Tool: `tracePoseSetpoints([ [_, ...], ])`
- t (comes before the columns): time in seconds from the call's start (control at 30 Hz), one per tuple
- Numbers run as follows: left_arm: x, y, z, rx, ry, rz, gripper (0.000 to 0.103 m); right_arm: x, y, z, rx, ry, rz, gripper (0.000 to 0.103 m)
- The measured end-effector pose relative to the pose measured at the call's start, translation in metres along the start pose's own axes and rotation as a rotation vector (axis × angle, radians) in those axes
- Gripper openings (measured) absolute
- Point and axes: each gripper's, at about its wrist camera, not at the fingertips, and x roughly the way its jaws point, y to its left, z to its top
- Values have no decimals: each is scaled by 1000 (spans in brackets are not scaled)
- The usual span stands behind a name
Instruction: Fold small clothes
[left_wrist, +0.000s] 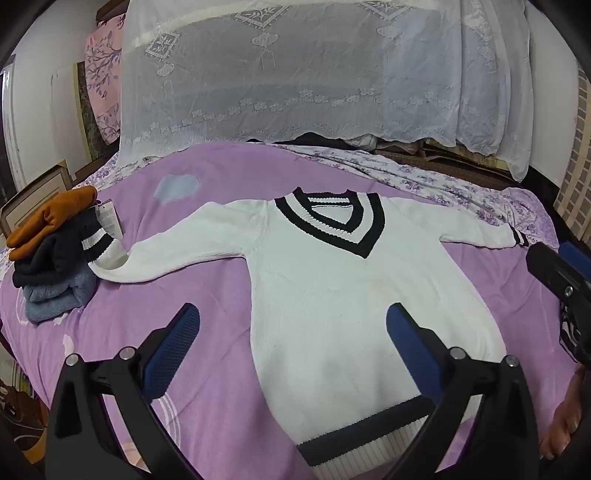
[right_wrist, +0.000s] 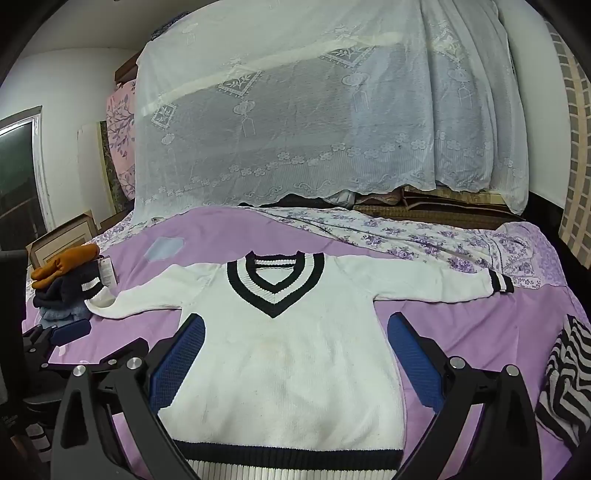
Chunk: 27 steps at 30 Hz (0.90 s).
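One white sweater (right_wrist: 280, 369) flat on purple bedspread (right_wrist: 461, 332); folded stack (left_wrist: 55, 254) beside sleeve.

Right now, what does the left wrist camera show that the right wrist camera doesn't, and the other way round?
Only the left wrist view shows a bare hand at its lower right edge. Only the right wrist view shows a striped garment on the right and a dark window. Both show the white sweater spread flat on the purple bedspread, the pile of folded clothes, the lace curtain, and both open grippers, left gripper and right gripper.
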Motion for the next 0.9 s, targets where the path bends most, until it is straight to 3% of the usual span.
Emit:
tracePoseSetpoints([
  [0.9, -3, -1, -1, 4, 7, 0, 99, 0, 3, 0, 7, 1, 5, 100],
])
